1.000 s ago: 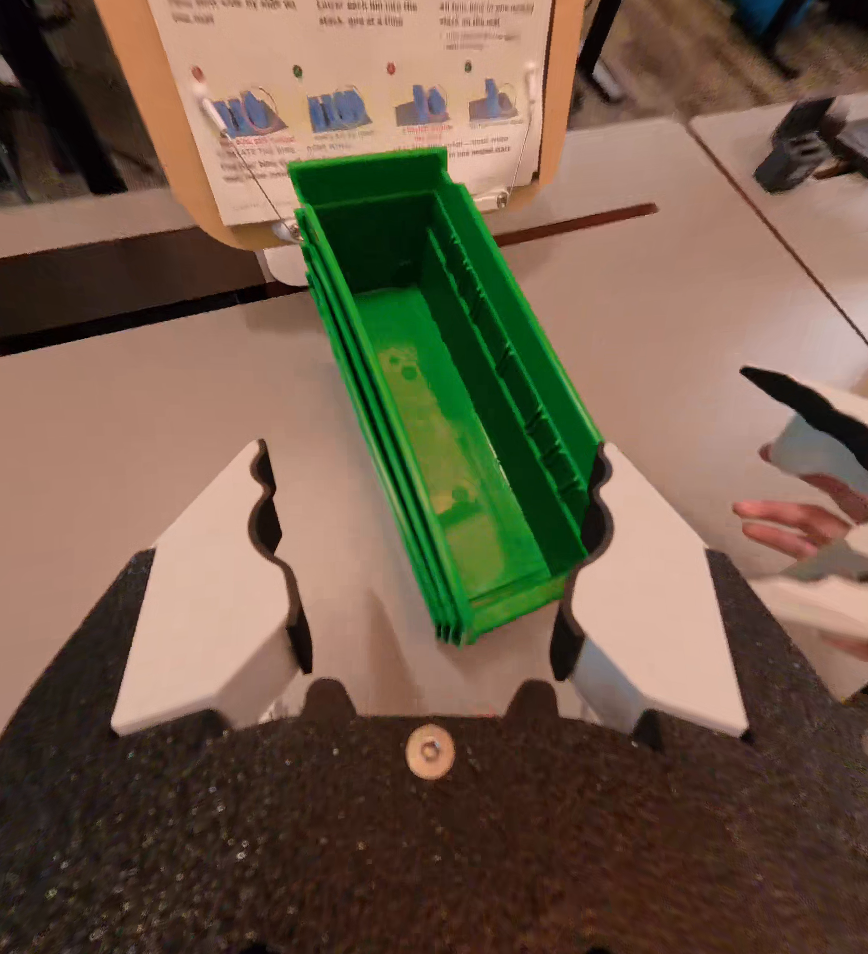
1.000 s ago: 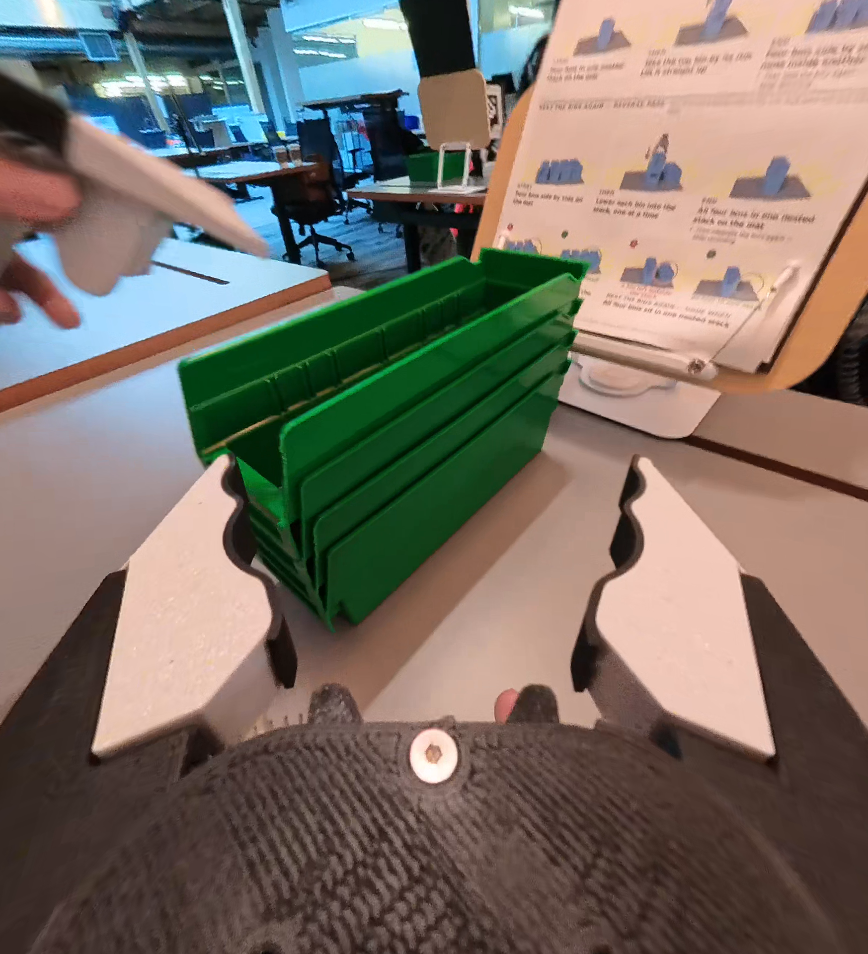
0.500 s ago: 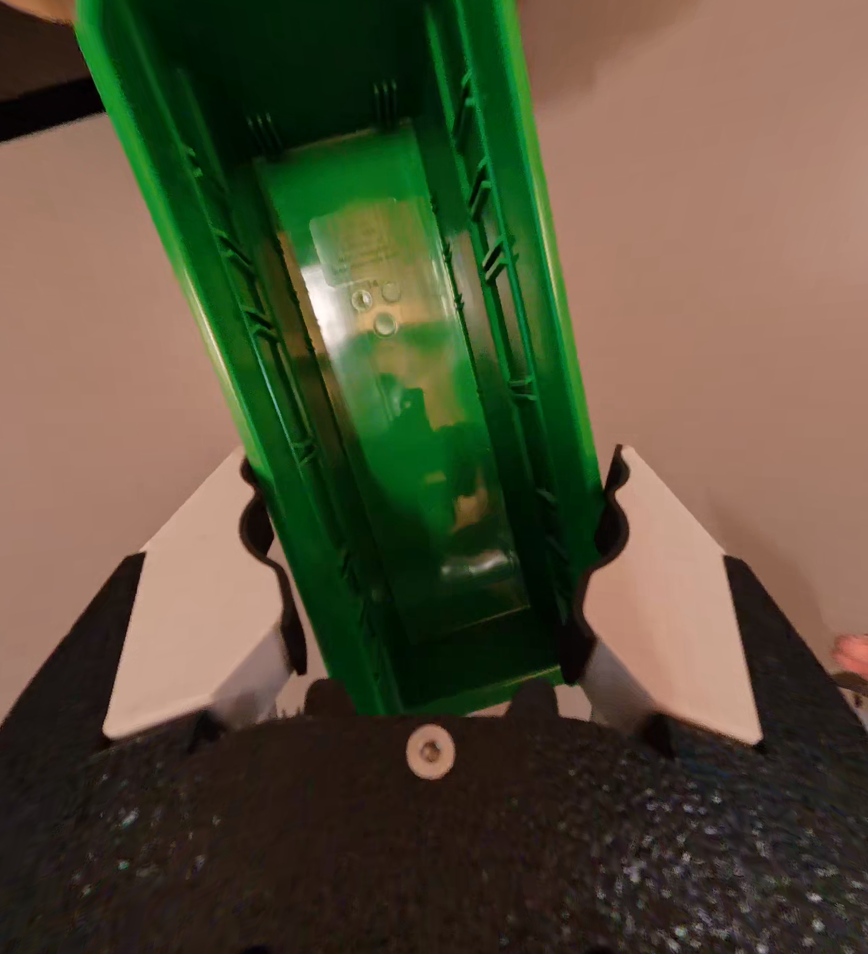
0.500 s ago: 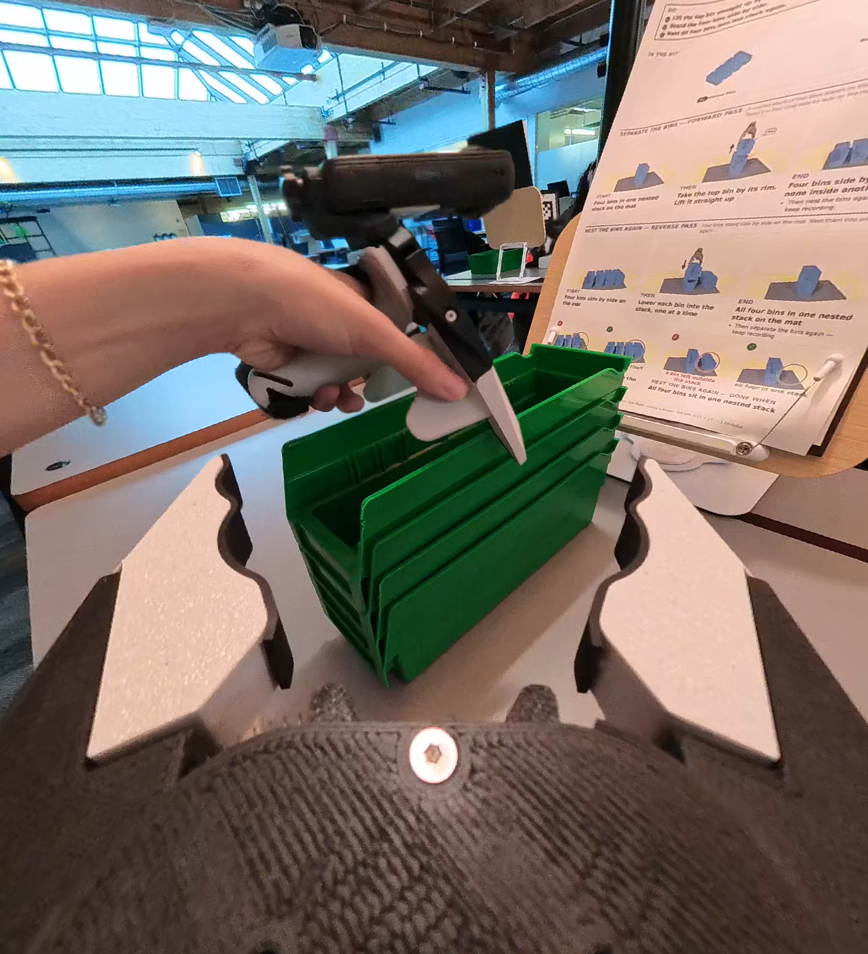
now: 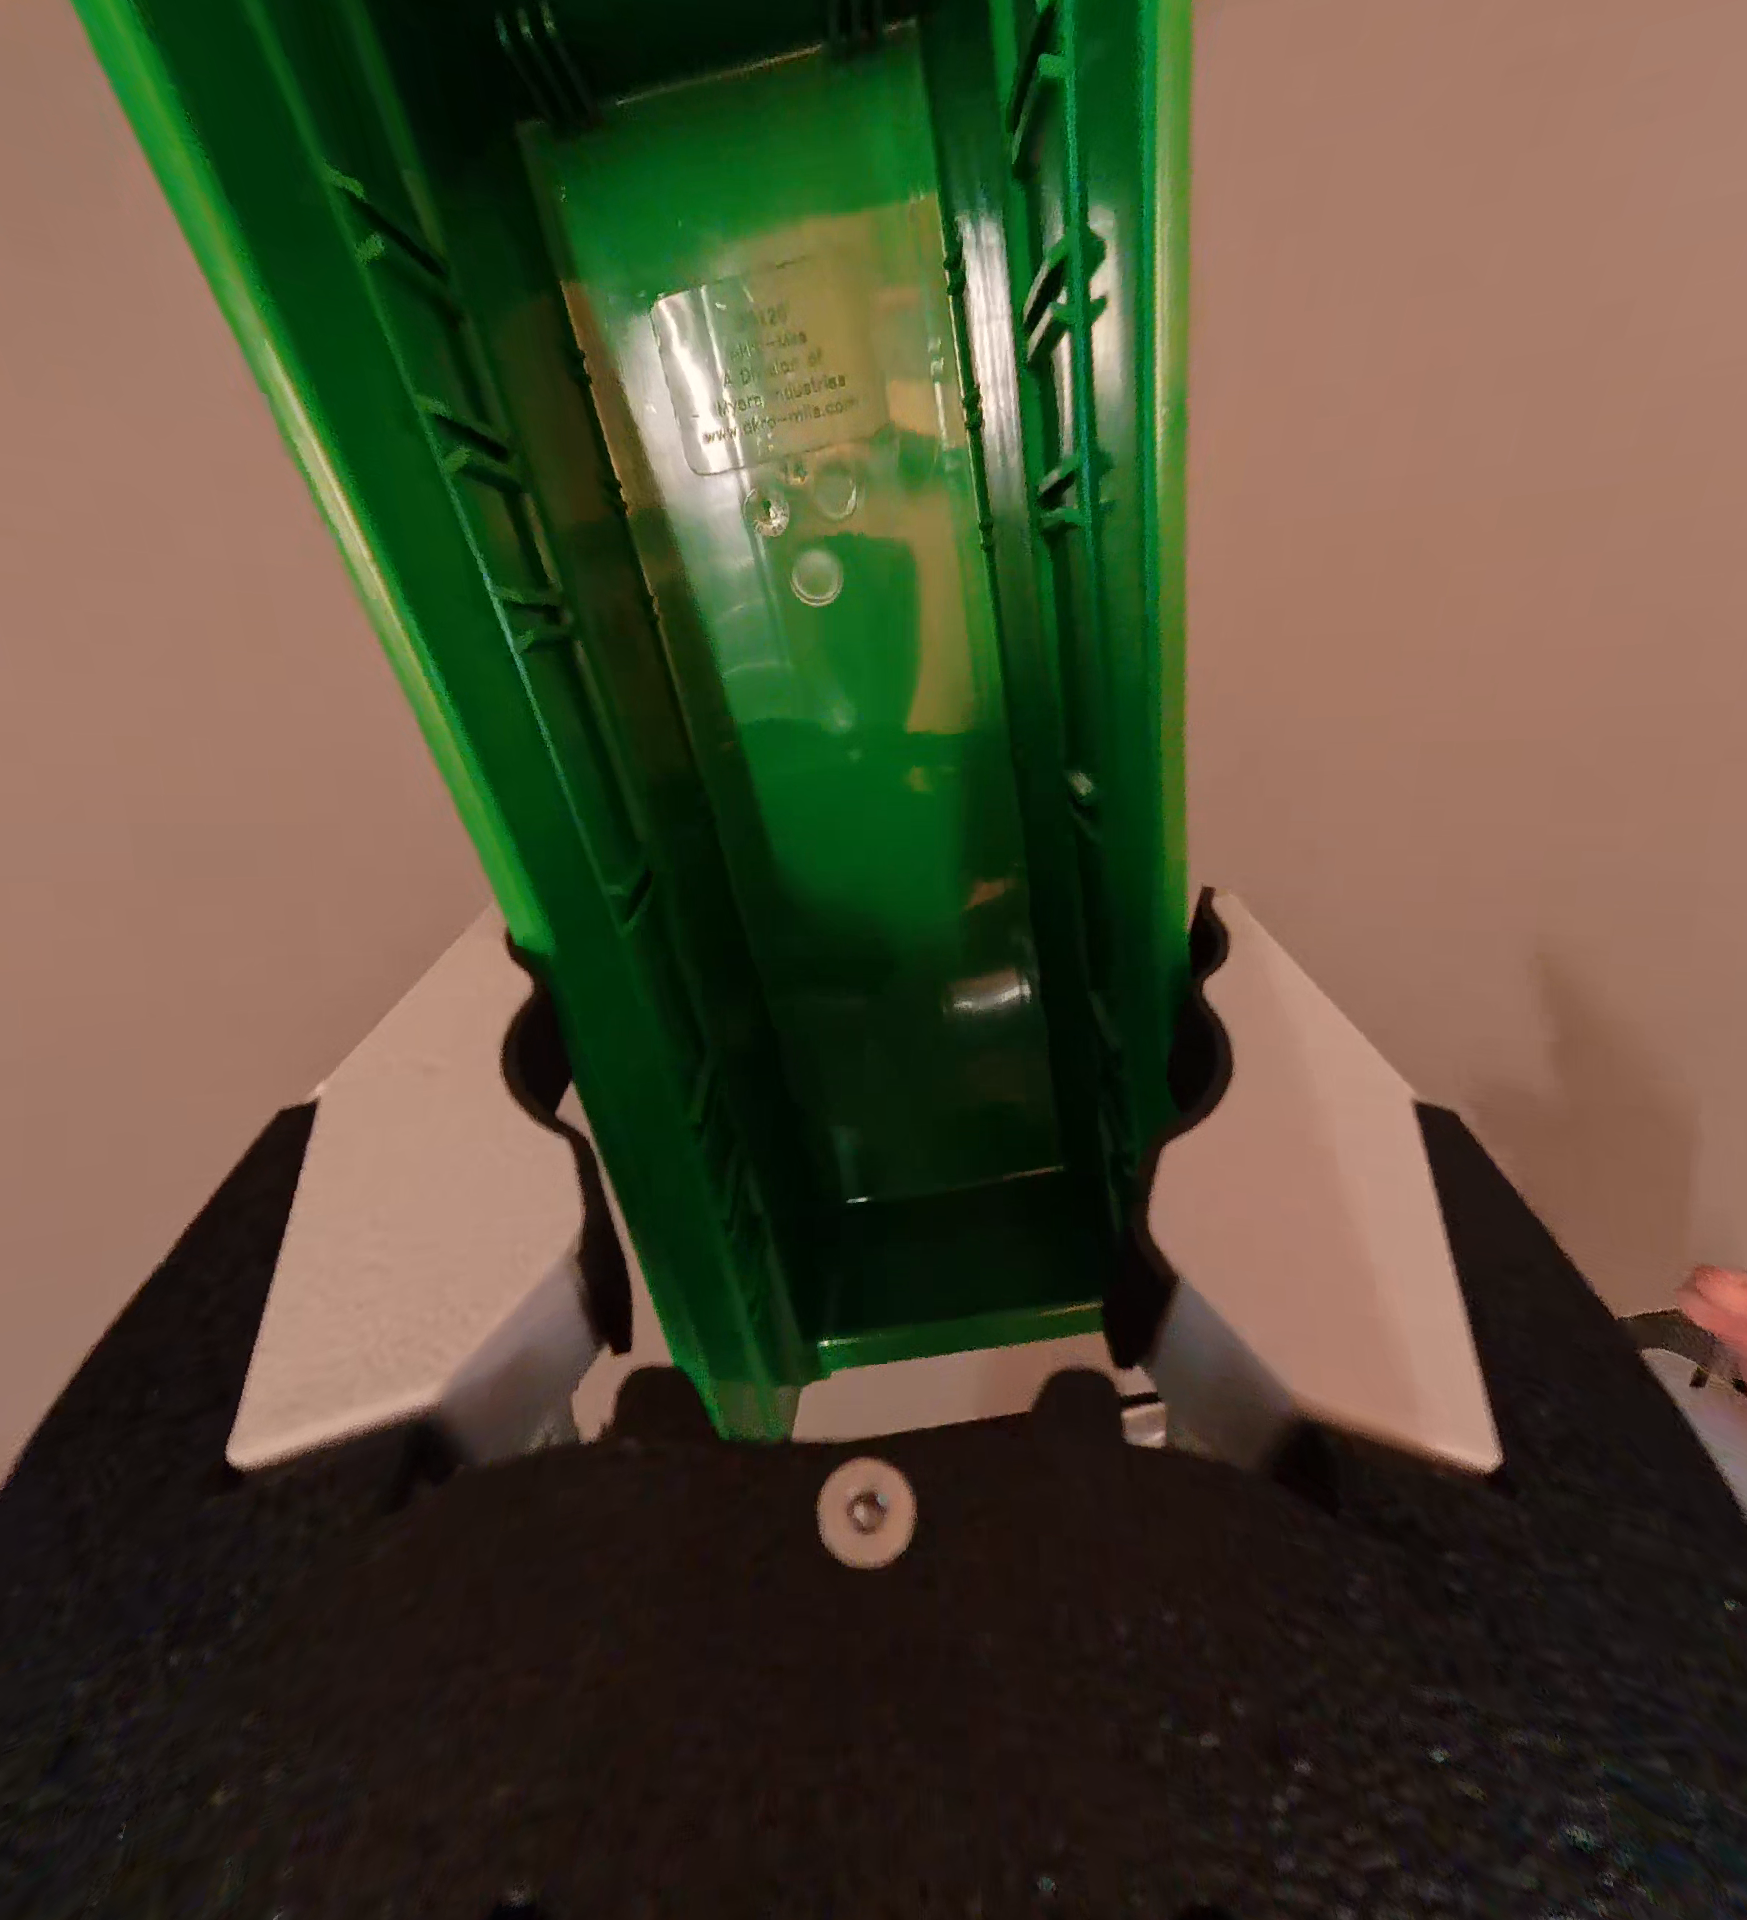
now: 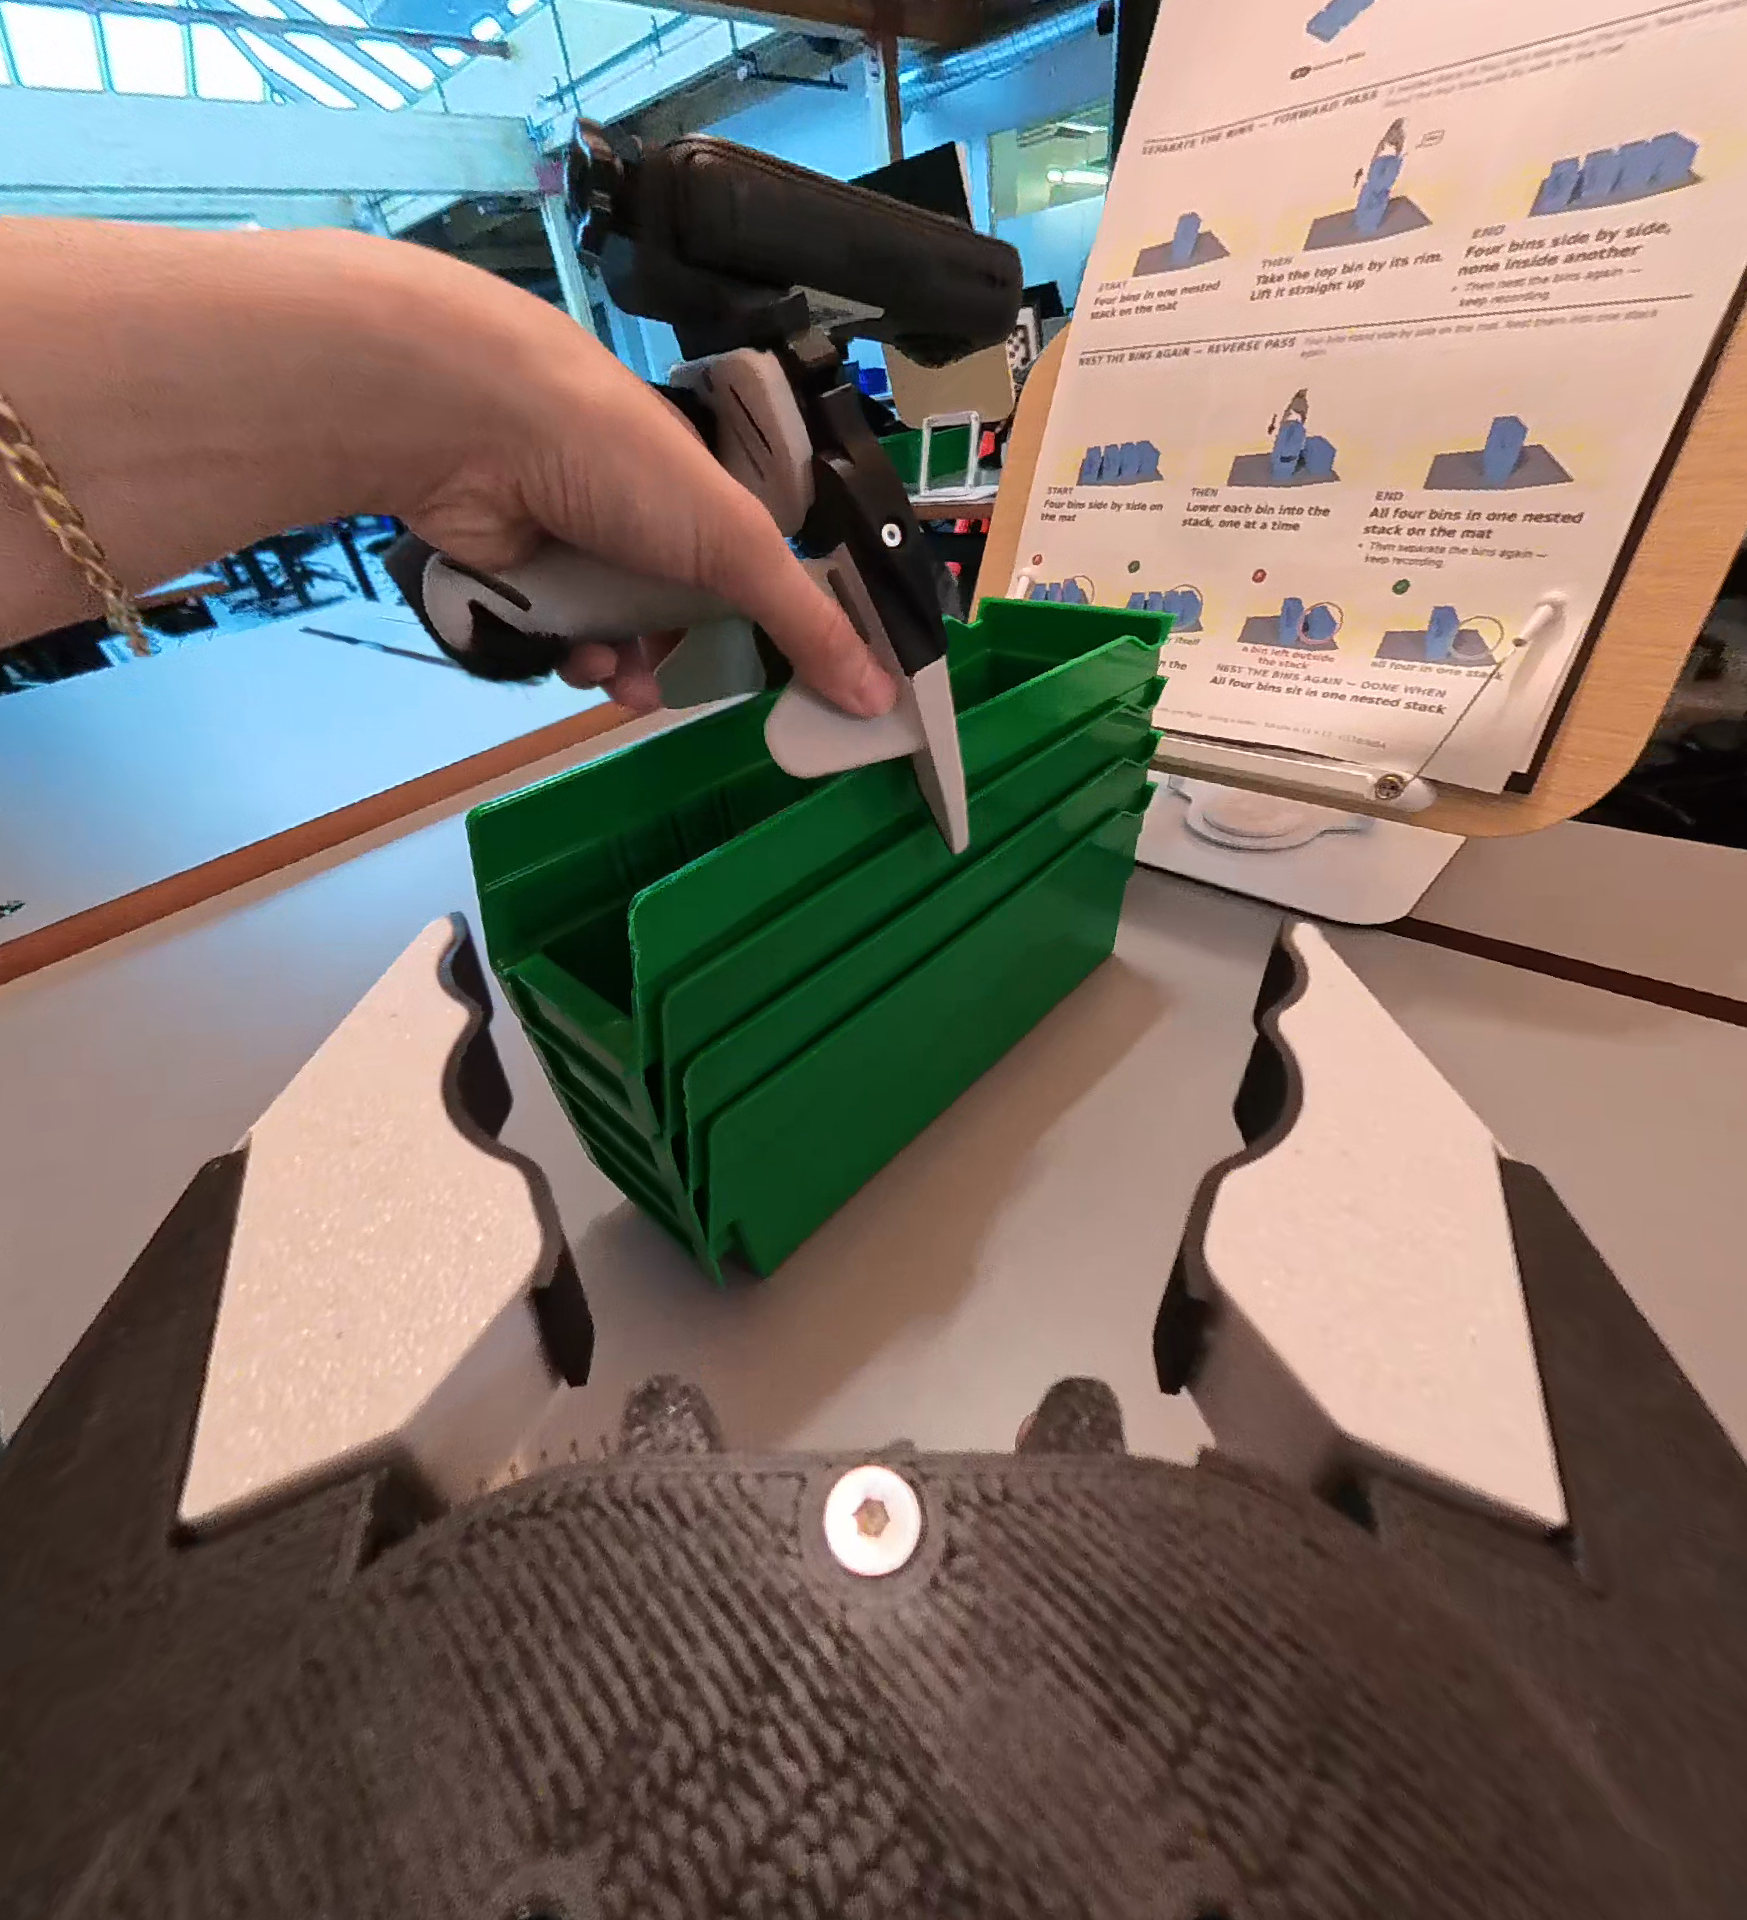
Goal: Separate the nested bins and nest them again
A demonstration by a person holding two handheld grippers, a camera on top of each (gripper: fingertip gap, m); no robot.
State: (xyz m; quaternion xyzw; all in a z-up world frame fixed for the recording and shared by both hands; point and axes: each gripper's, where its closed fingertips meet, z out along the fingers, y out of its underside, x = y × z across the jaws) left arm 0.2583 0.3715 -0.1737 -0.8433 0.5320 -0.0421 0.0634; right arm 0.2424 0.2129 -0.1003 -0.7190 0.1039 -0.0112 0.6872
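Spanning both views, the pale table (image 6: pixel 1471 1091) carries everything, with an instruction board (image 6: pixel 1420 416) propped on a stand at its far side. Just before that board stands the stack of green bins (image 6: pixel 848 987), four nested shells by the look of the stepped rims, resting flat on the table.

The bins look like thin moulded plastic: light, fairly stiff along the ribbed long walls, and glossy, so likely slippery under a flat pad. Nested tight, the lower ones may ride up with the top one, so the best hold is probably the top bin's rim or both its long walls, lifted straight.

The left claw (image 5: pixel 853 1132) straddles the bin from above, its fingers (image 5: pixel 1253 1143) against or just beside the outer long walls; the right wrist view shows a tip reaching down past the top rim. Whether it is truly clamped or merely close I cannot tell.

The right claw (image 6: pixel 874 1153) hangs released, jaws wide, near the stack's front end and touching nothing.
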